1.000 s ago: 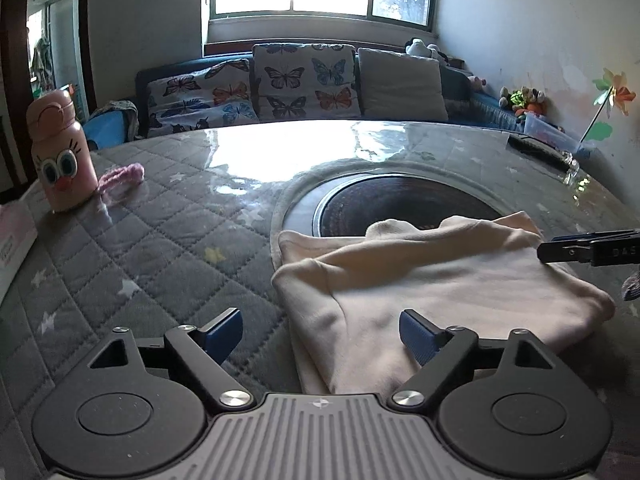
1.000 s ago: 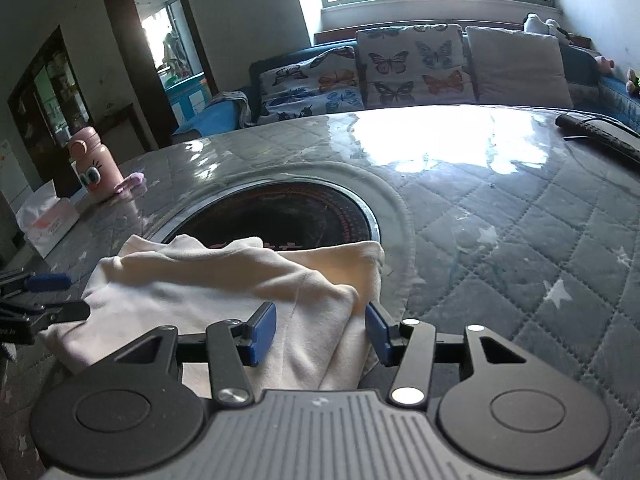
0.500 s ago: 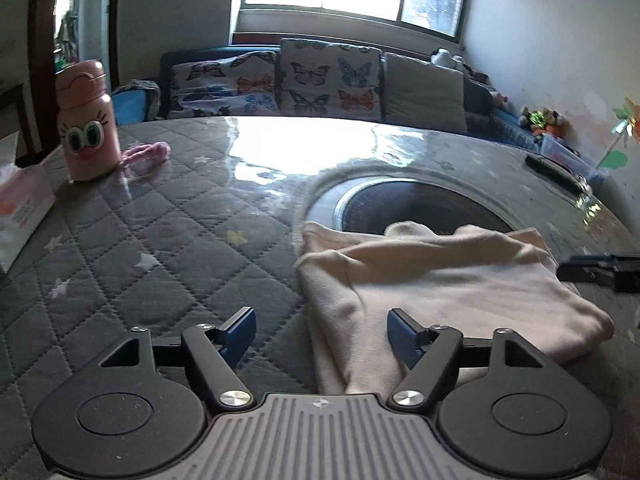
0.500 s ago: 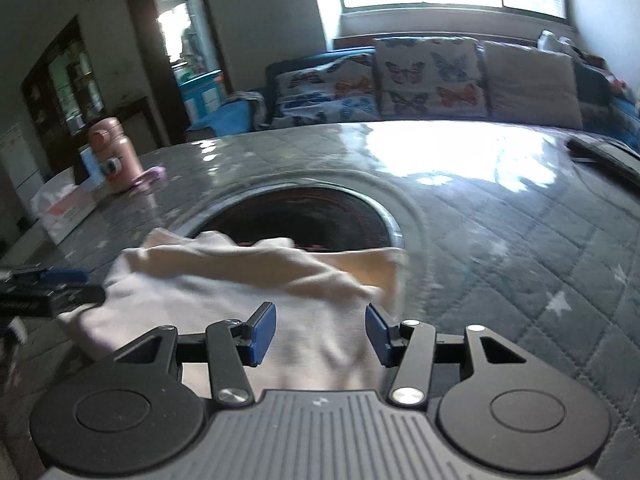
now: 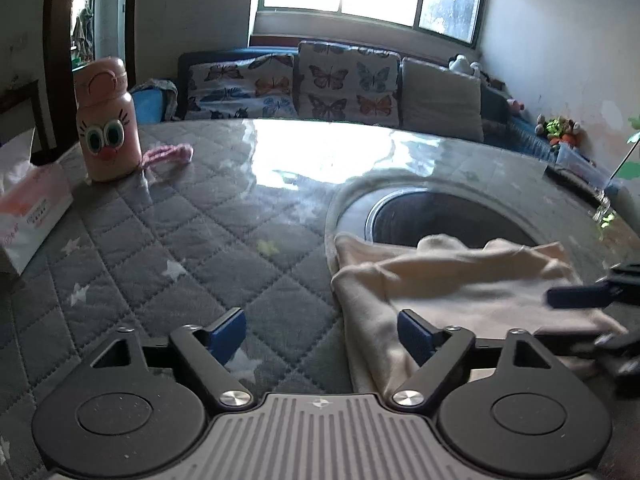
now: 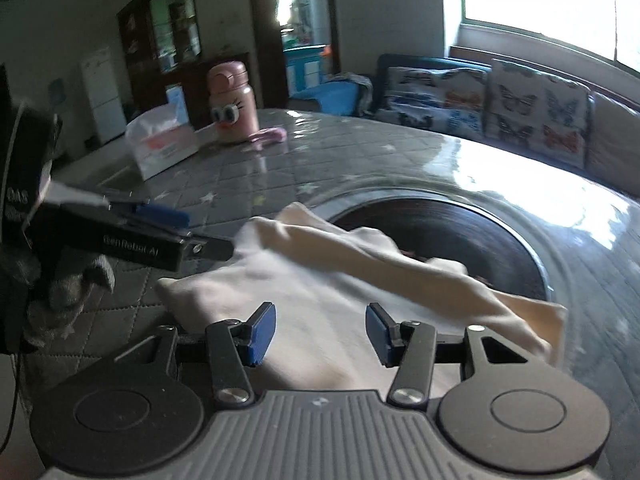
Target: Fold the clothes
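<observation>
Cream garment (image 5: 460, 292) lies half-folded on desk (image 5: 180, 240). Left gripper (image 5: 322, 334) opening, nothing between pads. Right gripper (image 6: 320, 332) apart, empty, above cloth. Pinch near edge squarely, fold flat.

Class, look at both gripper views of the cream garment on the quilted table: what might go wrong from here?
1. Part of the cream garment overlaps the dark round recess; a tug could drop cloth in.
2. The left gripper is opening with only the garment's edge between its jaws, so it may close on too little cloth.

Grey quilted table (image 5: 168, 240) with a dark round inset; a cream garment (image 5: 460, 280) lies across the inset's rim, with 1 pink bottle (image 5: 107, 120), a pink cord (image 5: 168, 154) and a tissue box (image 5: 30, 208) at the far left.
</observation>
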Demonstrator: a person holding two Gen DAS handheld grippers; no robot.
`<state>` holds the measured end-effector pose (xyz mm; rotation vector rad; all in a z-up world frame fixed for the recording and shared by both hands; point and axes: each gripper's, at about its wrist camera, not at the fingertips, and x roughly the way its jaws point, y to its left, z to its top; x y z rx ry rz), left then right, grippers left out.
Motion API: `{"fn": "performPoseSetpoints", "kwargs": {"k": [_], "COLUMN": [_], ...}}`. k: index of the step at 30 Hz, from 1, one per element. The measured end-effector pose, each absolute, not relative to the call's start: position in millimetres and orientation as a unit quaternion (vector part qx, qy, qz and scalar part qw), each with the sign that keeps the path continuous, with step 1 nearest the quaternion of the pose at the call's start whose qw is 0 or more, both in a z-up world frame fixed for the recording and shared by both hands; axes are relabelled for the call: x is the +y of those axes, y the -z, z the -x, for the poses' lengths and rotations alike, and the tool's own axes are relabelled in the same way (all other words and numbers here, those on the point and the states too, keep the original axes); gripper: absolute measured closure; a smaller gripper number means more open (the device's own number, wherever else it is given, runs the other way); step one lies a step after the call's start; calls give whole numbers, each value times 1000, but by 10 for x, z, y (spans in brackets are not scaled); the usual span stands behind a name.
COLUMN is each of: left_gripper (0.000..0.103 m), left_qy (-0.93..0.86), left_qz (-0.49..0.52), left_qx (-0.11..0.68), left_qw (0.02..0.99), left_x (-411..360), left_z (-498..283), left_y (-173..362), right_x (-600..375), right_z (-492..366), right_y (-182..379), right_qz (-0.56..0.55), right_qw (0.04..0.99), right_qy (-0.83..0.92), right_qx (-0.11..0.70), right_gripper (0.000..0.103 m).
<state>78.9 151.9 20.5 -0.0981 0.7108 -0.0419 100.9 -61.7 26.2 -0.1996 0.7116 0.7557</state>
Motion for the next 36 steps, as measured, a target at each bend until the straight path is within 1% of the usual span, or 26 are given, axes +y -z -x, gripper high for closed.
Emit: {"fn": "performPoseSetpoints", "kwargs": {"k": [7,15,17,18,22,27,32,36], "left_gripper": [16,16,16,16,16,18,21,21], "left_qy": [20,16,15,15,14,15,16,11], "left_qz": [32,44,47,48,50,66,78,105], "left_qx": [361,351,350,349,346,340,344,349], "left_qw": [932,935,936,936,937,938,935,931], "left_x": [1500,1619,1638,1645,1677,1703,1730,1812], "left_z": [-881,-870,-874,-869,-832,-818,-810,-817], "left_y": [-124,-190,-205,-211,-237,-280,-286,-291], "right_x": [-327,-188,-69,-14,36,66,202,149], "right_z": [-904,-773,-753,-747,-683,-643,-611,-565], "right_y": [-65,-215,-140,-93,-101,-207,-50,-158], "right_qz": [140,149,162,168,178,172,195,187], "right_qw": [849,851,843,839,837,842,829,832], "right_qy": [-381,-398,-406,-408,-412,-418,-427,-433], "right_qx": [339,308,313,318,314,294,304,293], "right_gripper": [53,53,55,58,58,58,57,57]}}
